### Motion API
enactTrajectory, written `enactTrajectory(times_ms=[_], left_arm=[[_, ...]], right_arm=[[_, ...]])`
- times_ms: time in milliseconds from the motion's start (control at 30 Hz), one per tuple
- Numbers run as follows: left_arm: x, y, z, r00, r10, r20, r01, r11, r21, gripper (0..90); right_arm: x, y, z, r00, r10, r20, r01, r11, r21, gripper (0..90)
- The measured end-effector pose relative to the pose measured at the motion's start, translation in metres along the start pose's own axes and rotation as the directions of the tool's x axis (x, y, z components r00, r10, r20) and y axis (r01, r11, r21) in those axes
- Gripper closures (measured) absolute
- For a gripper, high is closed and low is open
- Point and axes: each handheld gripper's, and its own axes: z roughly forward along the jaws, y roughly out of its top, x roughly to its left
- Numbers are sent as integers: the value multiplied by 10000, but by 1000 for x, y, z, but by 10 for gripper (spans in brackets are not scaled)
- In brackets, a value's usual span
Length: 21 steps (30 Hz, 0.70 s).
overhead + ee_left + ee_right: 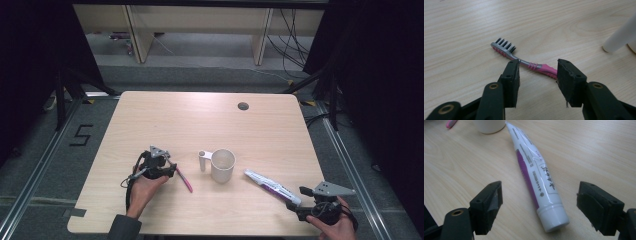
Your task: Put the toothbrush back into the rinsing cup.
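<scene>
Toothbrush (pixel 524 60) (pink handle) lies flat between left gripper's (pixel 537 72) parted jaws.

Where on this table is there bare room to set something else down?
The far half of the table, beyond the cup up to the small round hole, lies bare, as does the near strip between both hands. It is crowded along the middle: toothbrush, cup and toothpaste tube in a row.

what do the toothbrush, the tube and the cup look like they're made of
Toothbrush: likely plastic, grey neck, pink ribbed grip, dark bristles. Tube: glossy soft plastic, judging by its sheen and creases, with a harder white cap. Cup: matte white, plastic or ceramic; can't tell.
</scene>
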Motion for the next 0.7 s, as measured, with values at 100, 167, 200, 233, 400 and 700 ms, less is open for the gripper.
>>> enactTrajectory(times_ms=[100,167,200,233,400,700], left_arm=[[-7,2,1,10000,-42,33,41,9998,193,447],[-11,3,2,10000,-11,-7,11,9995,327,410],[-13,4,2,10000,26,-11,-26,9994,355,401],[-15,5,2,10000,73,3,-73,9990,445,389],[-24,9,5,9998,170,85,-175,9977,657,363],[-28,10,14,9976,683,-100,-667,9912,1147,401]], right_arm=[[0,0,0,10000,-7,-4,7,10000,16,214],[0,0,0,10000,-7,-6,7,10000,-15,214],[0,0,0,10000,0,-6,0,10000,-9,215],[0,0,0,10000,-12,-5,12,10000,-4,214],[0,0,0,10000,-27,0,27,10000,6,214],[0,0,-1,9999,19,-100,-18,10000,7,214]])
